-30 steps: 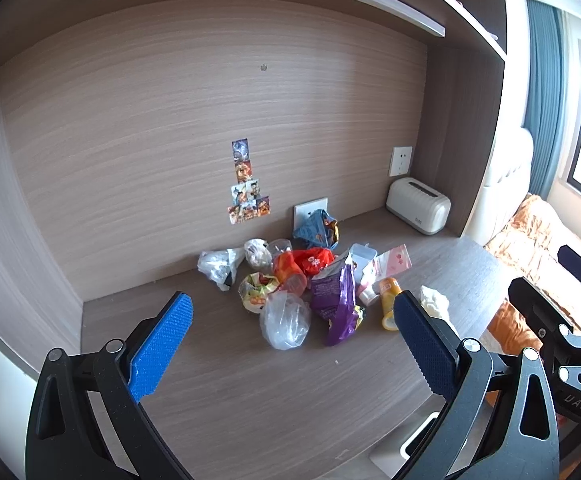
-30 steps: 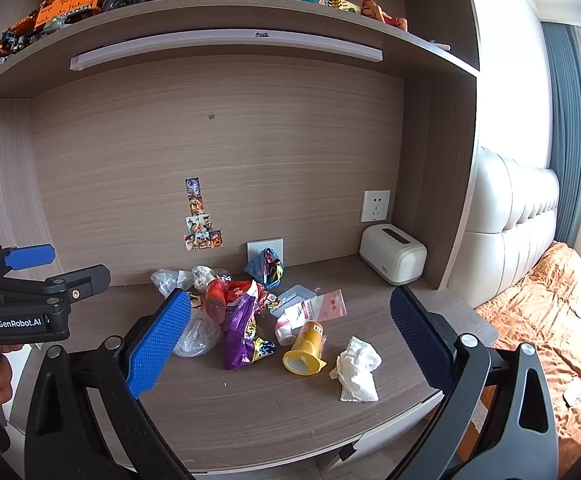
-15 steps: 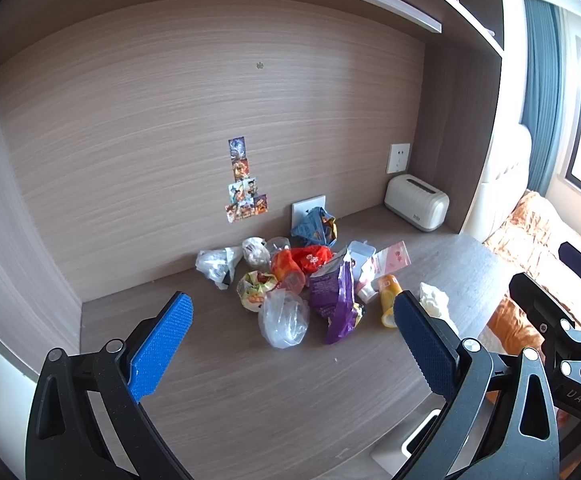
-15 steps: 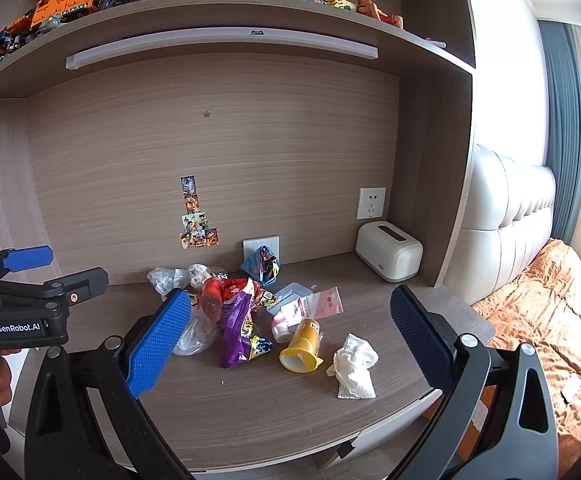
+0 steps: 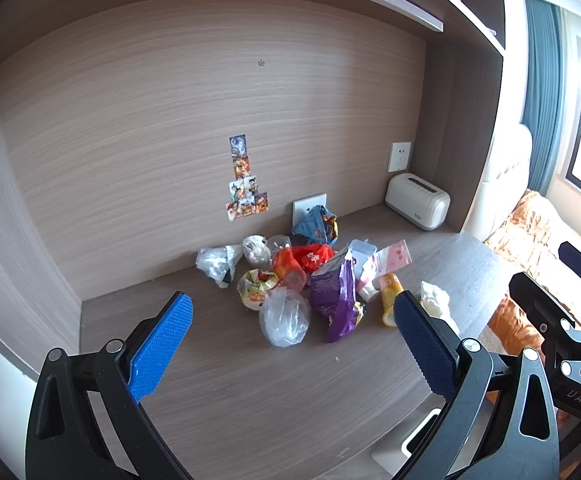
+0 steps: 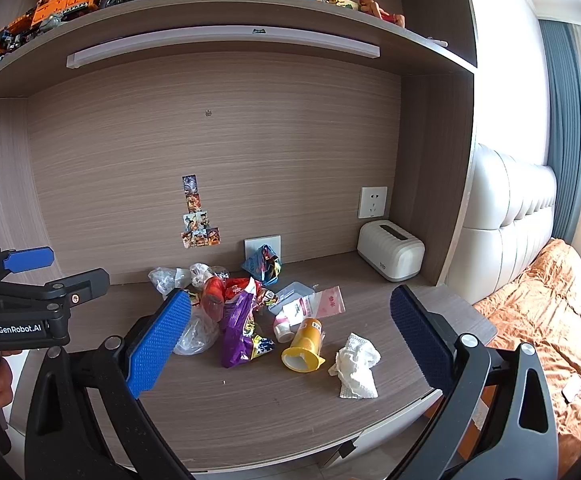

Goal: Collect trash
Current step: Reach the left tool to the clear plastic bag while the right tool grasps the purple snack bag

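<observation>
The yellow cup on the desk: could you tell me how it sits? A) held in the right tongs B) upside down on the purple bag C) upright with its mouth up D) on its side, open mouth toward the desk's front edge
D: the yellow cup lies tipped over on the desk, white inside showing toward the front, between the purple bag and the tissue.

1. Bare desk (image 6: 250, 412) is lying open along the front edge, ahead of both grippers.
2. Trash pile (image 5: 306, 276) is crowding mid-desk, reaching back to the wall.
3. Crumpled tissue (image 6: 356, 364) is sitting apart, right of the pile.
4. White toaster (image 6: 390, 256) is blocking the right rear corner.
5. Shelf (image 6: 226, 12) is capping headroom above.
</observation>
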{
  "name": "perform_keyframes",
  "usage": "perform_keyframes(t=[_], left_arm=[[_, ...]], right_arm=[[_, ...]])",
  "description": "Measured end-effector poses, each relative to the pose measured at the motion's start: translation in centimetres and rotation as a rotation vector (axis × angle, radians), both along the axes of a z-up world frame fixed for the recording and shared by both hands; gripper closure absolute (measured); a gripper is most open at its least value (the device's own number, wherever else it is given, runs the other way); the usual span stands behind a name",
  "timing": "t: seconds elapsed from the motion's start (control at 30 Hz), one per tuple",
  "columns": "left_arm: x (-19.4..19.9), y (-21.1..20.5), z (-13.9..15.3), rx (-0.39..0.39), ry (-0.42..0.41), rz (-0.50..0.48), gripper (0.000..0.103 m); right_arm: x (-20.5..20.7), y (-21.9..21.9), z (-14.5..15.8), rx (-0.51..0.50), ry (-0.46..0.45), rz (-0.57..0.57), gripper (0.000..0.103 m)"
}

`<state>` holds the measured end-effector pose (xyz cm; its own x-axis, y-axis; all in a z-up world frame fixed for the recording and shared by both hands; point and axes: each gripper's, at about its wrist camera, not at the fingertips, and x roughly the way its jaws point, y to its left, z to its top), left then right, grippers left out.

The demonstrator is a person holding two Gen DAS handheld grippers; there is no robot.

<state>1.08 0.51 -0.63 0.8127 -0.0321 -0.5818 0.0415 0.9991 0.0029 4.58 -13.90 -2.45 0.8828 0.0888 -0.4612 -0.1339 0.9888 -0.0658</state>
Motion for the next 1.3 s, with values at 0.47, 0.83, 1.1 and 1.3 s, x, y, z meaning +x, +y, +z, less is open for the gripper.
perform_keyframes(t=[0.47,0.83,1.1,1.3], left_arm=[[4.6,1.7,-5.2,-0.001,0.034,0.016,0.005],[10.8,3.1,-12.7,0.031,0.118,-0.100,0.005],[14.2,3.4,-16.5,0.105,0.164,-0.156,0.005],[16.5,3.4,-18.8,0.046,0.221,-0.187,0.020]], right_arm=[[3.8,2.4,-3.7,-0.032,0.042,0.032,0.003],[11.6,5.4,-10.8,-0.063,0.169,0.034,0.003],[15.6,6.0,-14.7,-0.051,0.267,0.017,0.003],[17.5,6.9,-16.6,-0.043,0.304,0.016,0.003]])
